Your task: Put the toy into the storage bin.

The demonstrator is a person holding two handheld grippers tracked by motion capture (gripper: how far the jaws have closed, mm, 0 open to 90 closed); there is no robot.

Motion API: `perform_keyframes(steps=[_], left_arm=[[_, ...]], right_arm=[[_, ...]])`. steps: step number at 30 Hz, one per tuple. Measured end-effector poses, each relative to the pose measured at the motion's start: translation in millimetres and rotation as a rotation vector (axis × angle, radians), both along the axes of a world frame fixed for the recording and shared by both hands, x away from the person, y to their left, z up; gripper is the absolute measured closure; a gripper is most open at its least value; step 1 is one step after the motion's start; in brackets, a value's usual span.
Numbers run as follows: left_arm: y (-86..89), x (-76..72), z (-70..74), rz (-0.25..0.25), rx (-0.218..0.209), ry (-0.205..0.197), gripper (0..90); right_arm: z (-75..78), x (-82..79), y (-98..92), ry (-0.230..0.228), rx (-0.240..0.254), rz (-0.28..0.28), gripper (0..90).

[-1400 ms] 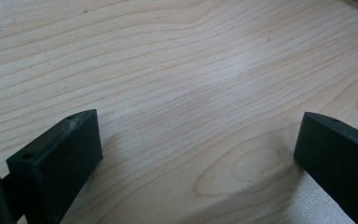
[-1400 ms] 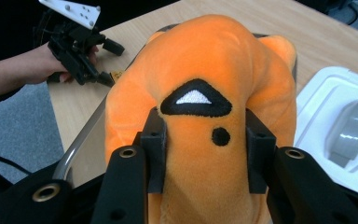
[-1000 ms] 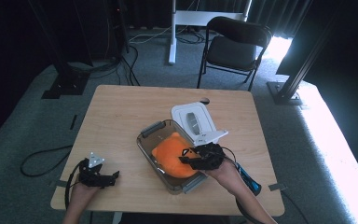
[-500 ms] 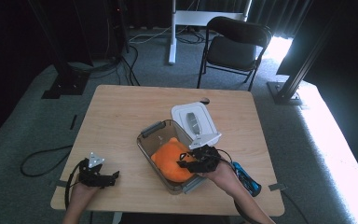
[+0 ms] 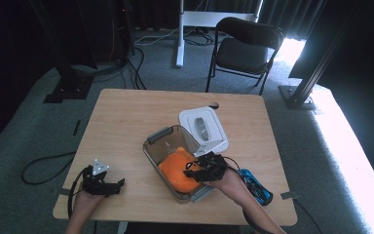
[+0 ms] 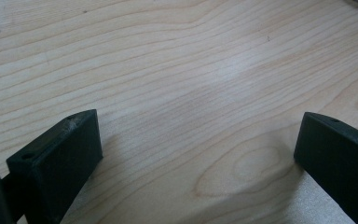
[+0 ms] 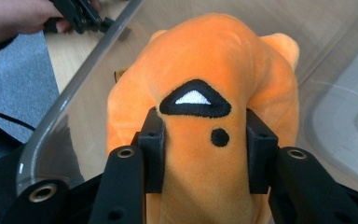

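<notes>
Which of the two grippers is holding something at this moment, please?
The right gripper: its jaws squeeze the orange plush toy inside the clear bin. The left gripper stands open over bare table.

The right gripper (image 7: 205, 140) is closed on an orange plush toy (image 7: 205, 70), one black jaw pressed into each side of the toy's near end. Between the jaws, the fabric bears a stitched black triangle with a white centre (image 7: 195, 99) and, to its right, a black dot (image 7: 219, 137). The toy lies inside a clear plastic bin (image 7: 70, 93), whose rim runs diagonally along the toy's left side. Beyond the rim is the wooden table (image 7: 72, 56). At far left, a hand (image 7: 14, 18) holds the other gripper (image 7: 81, 14) on the table. Grey floor (image 7: 23, 88) is visible at left.
</notes>
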State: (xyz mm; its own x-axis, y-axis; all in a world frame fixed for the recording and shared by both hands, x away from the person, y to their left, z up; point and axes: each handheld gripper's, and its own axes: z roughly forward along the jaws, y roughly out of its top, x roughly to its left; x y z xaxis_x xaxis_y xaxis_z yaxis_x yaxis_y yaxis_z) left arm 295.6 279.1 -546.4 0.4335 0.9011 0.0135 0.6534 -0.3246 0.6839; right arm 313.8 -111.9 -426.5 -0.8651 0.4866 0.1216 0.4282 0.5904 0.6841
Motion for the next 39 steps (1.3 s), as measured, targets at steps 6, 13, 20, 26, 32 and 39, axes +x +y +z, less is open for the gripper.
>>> perform_keyframes(steps=[6, 13, 20, 26, 32, 39], left_arm=[[0.0, 0.0, 0.0, 0.0, 0.0, 0.0, 1.1], [0.0, 0.1, 0.0, -0.001, 0.0, 0.0, 1.1], [-0.1, 0.1, -0.2, 0.001, -0.002, -0.002, 1.1], [-0.1, 0.1, -0.2, 0.001, -0.002, -0.002, 1.1], [-0.1, 0.1, -0.2, 0.001, -0.002, -0.002, 1.2], [-0.1, 0.1, -0.2, 0.001, -0.002, -0.002, 1.2]], right_arm=[[-3.7, 3.0, 3.1, 0.022, -0.02, 0.001, 58.7], [-3.5, 6.3, 4.8, 0.046, -0.036, 0.011, 55.6], [-4.6, 8.3, 9.5, 0.055, -0.087, 0.026, 51.7], [-5.5, 10.0, 13.5, 0.076, -0.13, 0.047, 42.9], [-5.4, 10.9, 14.9, 0.09, -0.134, 0.044, 34.2], [-3.2, 11.4, 12.3, 0.1, -0.114, 0.043, 28.1]])
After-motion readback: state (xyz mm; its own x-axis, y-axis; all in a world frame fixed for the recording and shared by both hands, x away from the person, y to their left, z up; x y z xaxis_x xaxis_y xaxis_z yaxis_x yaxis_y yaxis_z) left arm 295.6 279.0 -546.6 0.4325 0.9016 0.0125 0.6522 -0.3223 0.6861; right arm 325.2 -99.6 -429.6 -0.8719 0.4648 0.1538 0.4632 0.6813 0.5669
